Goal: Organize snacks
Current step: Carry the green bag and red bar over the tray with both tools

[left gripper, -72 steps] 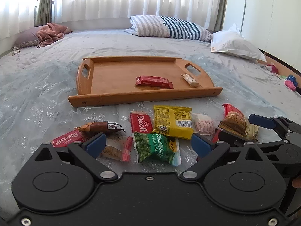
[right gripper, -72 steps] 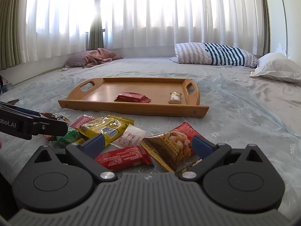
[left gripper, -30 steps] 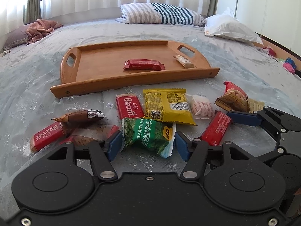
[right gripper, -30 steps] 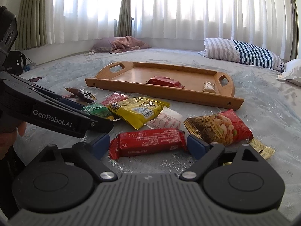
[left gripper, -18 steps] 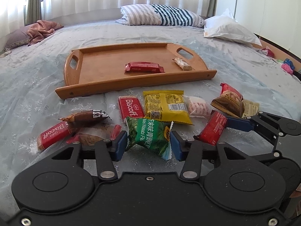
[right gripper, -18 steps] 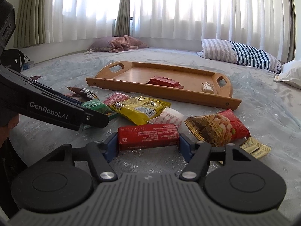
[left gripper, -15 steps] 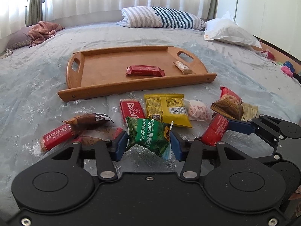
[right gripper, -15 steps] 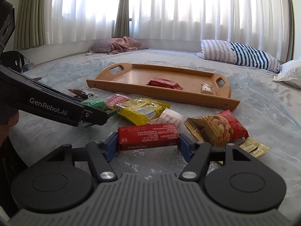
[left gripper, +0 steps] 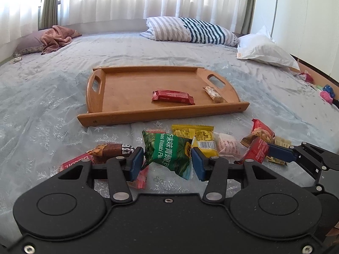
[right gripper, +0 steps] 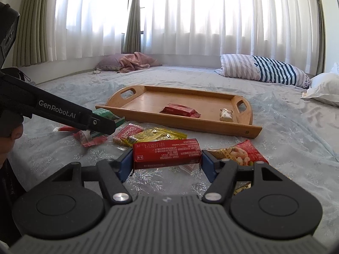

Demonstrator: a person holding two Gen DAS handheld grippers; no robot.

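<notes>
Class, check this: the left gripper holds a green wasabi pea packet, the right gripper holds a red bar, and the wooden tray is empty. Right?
Not quite. The wooden tray already carries a red bar and a small pale snack, as the left wrist view shows. The rest stands.

"GenRobot.AI" marks the left gripper (right gripper: 101, 124); "Biscoff" a red packet (right gripper: 127, 134).

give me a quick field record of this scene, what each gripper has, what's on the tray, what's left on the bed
left gripper: shut on green wasabi pea packet
right gripper: shut on long red snack bar
wooden tray: red bar and small pale bar, lying apart
loose on bed: yellow packet, pink packet, Biscoff packet, brown wrapper
setting: bed sheet, striped pillow
</notes>
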